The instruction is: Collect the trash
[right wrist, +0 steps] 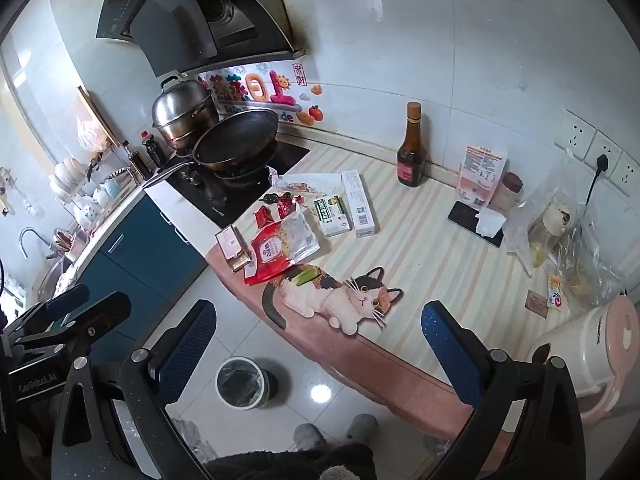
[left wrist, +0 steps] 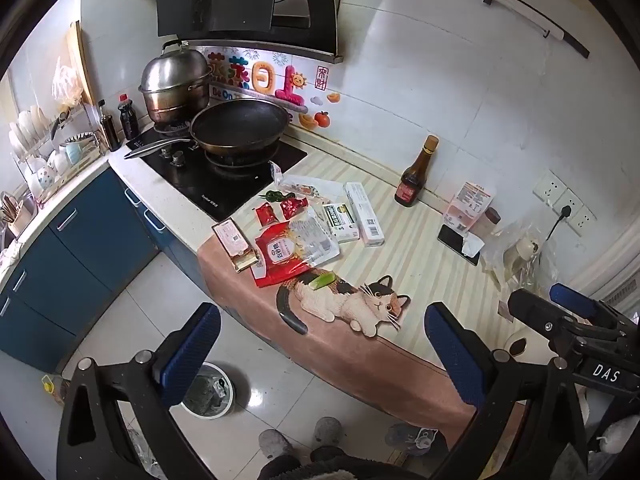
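Note:
Trash lies on the striped counter mat (left wrist: 420,248) beside the stove: a red and clear plastic bag (left wrist: 288,252) (right wrist: 280,246), a small brown box (left wrist: 234,242) (right wrist: 232,246), red wrappers (left wrist: 280,210) (right wrist: 272,212), white cartons (left wrist: 362,214) (right wrist: 358,208) and a green scrap (left wrist: 322,280) (right wrist: 306,274). A white bin (left wrist: 210,392) (right wrist: 242,382) with a dark liner stands on the floor below the counter. My left gripper (left wrist: 320,356) and right gripper (right wrist: 318,356) hover open and empty in front of the counter edge, well short of the trash.
A wok (left wrist: 240,126) and steel pot (left wrist: 176,80) sit on the stove. A dark sauce bottle (left wrist: 416,174), phone (left wrist: 458,242), plastic bags (right wrist: 560,232) and a pink kettle (right wrist: 592,352) stand on the right of the counter. Blue cabinets (left wrist: 80,248) lie left.

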`<state>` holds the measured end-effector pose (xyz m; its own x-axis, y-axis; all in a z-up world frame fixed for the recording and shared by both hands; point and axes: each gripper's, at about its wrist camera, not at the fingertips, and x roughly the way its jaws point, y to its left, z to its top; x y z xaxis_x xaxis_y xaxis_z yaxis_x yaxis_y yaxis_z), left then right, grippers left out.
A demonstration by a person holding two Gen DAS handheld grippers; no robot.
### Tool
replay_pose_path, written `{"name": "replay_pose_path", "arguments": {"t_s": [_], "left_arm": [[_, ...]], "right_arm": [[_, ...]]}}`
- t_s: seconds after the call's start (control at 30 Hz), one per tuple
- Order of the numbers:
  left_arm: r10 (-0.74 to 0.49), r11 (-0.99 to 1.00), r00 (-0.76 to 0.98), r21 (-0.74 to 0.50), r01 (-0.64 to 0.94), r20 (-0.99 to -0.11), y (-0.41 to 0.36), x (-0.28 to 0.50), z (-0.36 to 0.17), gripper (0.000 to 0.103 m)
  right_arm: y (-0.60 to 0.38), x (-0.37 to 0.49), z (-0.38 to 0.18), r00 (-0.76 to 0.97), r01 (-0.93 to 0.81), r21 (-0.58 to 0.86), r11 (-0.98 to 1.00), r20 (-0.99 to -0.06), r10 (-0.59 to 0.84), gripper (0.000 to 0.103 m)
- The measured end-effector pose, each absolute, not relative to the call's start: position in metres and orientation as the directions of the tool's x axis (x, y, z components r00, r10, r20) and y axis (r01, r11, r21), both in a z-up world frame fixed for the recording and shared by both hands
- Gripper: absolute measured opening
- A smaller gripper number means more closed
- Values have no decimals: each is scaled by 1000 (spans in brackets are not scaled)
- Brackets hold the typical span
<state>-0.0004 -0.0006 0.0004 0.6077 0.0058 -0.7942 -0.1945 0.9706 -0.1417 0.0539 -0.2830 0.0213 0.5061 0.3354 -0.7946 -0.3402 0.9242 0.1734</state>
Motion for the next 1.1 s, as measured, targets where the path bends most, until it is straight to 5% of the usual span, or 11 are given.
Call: {"name": "replay_pose_path", "arguments": {"t_s": [1.1], "left_arm": [[-13,967,607,-165,-196,-794,1,-1,3,103]], "right_arm": [[-278,45,30,510,-355,161,921,-792,335,103]]}}
